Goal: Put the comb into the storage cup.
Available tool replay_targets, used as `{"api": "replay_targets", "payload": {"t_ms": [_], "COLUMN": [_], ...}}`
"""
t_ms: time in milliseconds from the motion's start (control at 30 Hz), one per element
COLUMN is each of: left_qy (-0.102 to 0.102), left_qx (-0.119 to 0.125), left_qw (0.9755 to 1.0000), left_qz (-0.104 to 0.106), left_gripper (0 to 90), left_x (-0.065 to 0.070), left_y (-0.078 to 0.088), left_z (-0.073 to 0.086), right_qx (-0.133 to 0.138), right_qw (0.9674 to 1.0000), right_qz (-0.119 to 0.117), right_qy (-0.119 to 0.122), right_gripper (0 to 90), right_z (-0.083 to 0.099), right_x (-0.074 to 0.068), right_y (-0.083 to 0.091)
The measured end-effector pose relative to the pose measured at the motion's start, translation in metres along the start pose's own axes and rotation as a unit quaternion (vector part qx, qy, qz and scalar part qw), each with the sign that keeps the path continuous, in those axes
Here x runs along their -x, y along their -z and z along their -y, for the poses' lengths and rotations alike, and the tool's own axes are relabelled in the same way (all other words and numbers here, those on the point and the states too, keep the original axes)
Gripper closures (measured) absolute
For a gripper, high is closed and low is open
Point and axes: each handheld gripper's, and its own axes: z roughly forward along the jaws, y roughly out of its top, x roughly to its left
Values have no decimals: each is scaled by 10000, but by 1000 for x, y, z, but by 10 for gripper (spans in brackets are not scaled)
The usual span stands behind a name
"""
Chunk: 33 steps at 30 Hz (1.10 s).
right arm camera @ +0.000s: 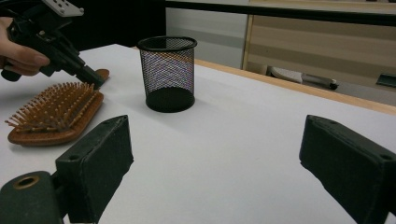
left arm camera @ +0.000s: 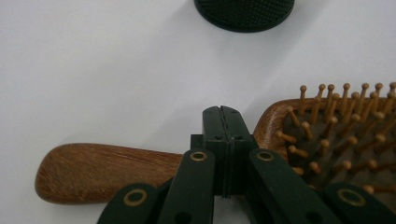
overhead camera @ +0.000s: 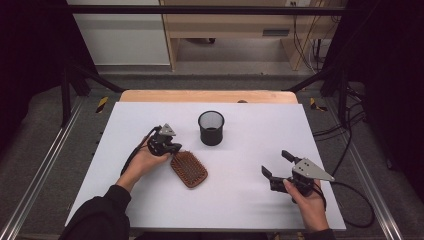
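Landmark: the black mesh pen cup point(overhead camera: 211, 128) stands upright near the middle of the worktop point(overhead camera: 250, 200), toward its far edge.
Hairbrush: a wooden paddle hairbrush point(overhead camera: 189, 169) lies bristles-up on the worktop, just on the near-left side of the mesh cup and apart from it; its handle point(left arm camera: 107, 170) points away to the left.
Left hand-held gripper: the left hand-held gripper point(overhead camera: 170, 146) sits left of the cup, over the brush where handle meets head; its jaws are clenched flat together with nothing seen between them. Whether the tips touch the wood cannot be told.
Right hand-held gripper: the right hand-held gripper point(overhead camera: 276, 164) is held well to the near-right of the cup, released, jaws spread wide and empty, pointing toward the cup and the brush.
In the way: bare white surface lies between the right hand-held gripper and the cup; the left hand-held gripper hangs over the brush's neck.
Surface: a white sheet covers the worktop; a wooden edge point(overhead camera: 207, 96) shows beyond the cup.
Room: behind the cup stand light wooden furniture point(overhead camera: 235, 30), black frame bars and cables on a grey floor.
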Motion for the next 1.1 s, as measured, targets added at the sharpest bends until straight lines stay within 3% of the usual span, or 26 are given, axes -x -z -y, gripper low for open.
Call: {"api": "replay_targets", "payload": {"t_ms": [333, 733, 1100], "left_qy": [125, 437, 349], "left_qx": [45, 183, 133], "left_qw": [9999, 9988, 9992], "left_qz": [-72, -100, -173], "left_gripper": [900, 900, 900], "left_x": [1, 22, 39], "left_y": [17, 38, 49], "left_z": [13, 36, 46], "right_qx": [-12, -56, -107], "right_qw": [10000, 10000, 9999], "right_qz": [14, 14, 59], "right_qy": [13, 14, 5], "right_gripper": [95, 94, 93], "right_z": [1, 1, 2], "right_x": [0, -1, 0], "right_y": [-1, -1, -1]}}
